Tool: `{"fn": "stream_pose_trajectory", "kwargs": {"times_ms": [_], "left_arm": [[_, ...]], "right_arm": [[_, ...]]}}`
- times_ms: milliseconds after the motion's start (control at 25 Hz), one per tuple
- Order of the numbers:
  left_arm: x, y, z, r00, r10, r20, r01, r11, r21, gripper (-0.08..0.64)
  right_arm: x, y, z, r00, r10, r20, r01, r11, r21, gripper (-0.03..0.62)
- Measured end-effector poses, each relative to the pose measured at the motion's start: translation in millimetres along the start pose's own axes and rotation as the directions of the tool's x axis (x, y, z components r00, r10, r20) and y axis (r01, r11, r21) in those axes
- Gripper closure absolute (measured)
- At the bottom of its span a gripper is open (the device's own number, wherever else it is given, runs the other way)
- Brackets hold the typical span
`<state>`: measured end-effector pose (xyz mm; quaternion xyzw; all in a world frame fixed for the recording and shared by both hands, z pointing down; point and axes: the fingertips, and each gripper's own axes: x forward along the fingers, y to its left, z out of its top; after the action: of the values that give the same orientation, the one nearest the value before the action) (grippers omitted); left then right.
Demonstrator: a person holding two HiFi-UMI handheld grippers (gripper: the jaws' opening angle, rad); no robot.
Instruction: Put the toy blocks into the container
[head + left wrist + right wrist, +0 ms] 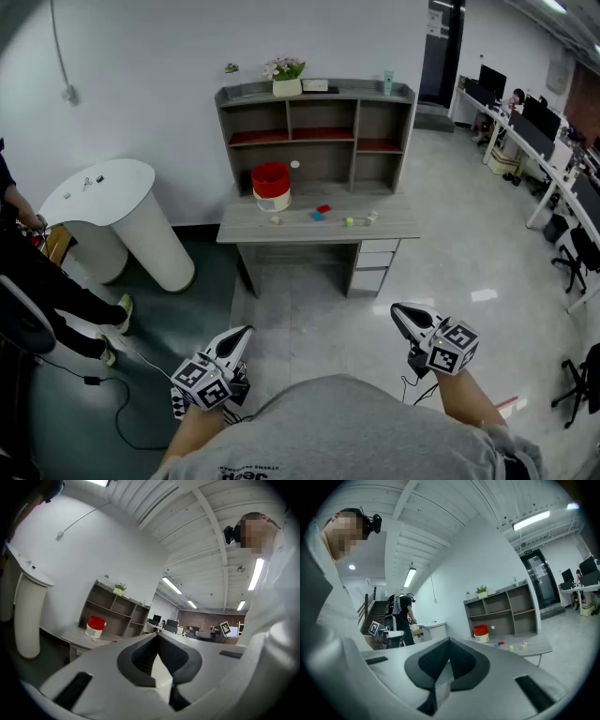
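A red container with a white base [270, 186] stands on the left of a grey desk [394, 228] across the room. Small toy blocks lie on the desk to its right: a red one [323, 208], a blue one [317, 216], a green one [349, 222], a cream one [372, 217], and a tan one [276, 221] near the container. My left gripper [246, 331] and right gripper [397, 310] are held low in front of the person's body, far from the desk. Both are shut and hold nothing. The right gripper view also shows the container [481, 633] and the green block [511, 648].
A shelf unit [317, 131] with a flower pot [286, 78] sits on the desk. A white rounded table [112, 220] and a seated person [42, 281] are at the left, with cables on the floor. Office desks and chairs [572, 253] line the right.
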<state>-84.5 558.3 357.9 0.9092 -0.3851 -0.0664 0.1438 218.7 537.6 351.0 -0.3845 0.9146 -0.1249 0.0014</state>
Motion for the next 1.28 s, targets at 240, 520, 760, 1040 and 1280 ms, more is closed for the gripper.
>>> {"fn": "stream_pose_trajectory", "kwargs": {"times_ms": [240, 520, 760, 1040, 1280], "left_arm": [[9.7, -0.1, 0.4, 1.0, -0.011, -0.01, 0.011, 1.0, 0.01, 0.551], [27.5, -13.0, -4.4, 0.999, -0.029, -0.019, 0.03, 0.999, 0.011, 0.551], [52.7, -38.5, -12.3, 0.999, -0.046, -0.026, 0.047, 0.999, 0.021, 0.551], [89.7, -77.1, -34.3, 0.998, -0.058, -0.033, 0.059, 0.998, 0.007, 0.551], [112.4, -97.8, -51.5, 0.996, -0.063, -0.06, 0.063, 0.998, 0.002, 0.551]], "right_arm": [[0.2, -4.1, 0.9, 1.0, 0.006, 0.0, -0.006, 1.0, 0.004, 0.598], [-14.0, -17.2, -2.5, 1.0, -0.005, -0.009, 0.005, 0.999, 0.037, 0.595], [-44.3, -33.1, 2.4, 1.0, -0.006, -0.005, 0.006, 0.999, 0.034, 0.592], [-83.2, -61.9, -12.8, 0.999, 0.015, -0.045, -0.013, 0.999, 0.038, 0.591], [-99.3, -89.0, -24.3, 0.998, 0.013, -0.059, -0.009, 0.998, 0.065, 0.589]]}}
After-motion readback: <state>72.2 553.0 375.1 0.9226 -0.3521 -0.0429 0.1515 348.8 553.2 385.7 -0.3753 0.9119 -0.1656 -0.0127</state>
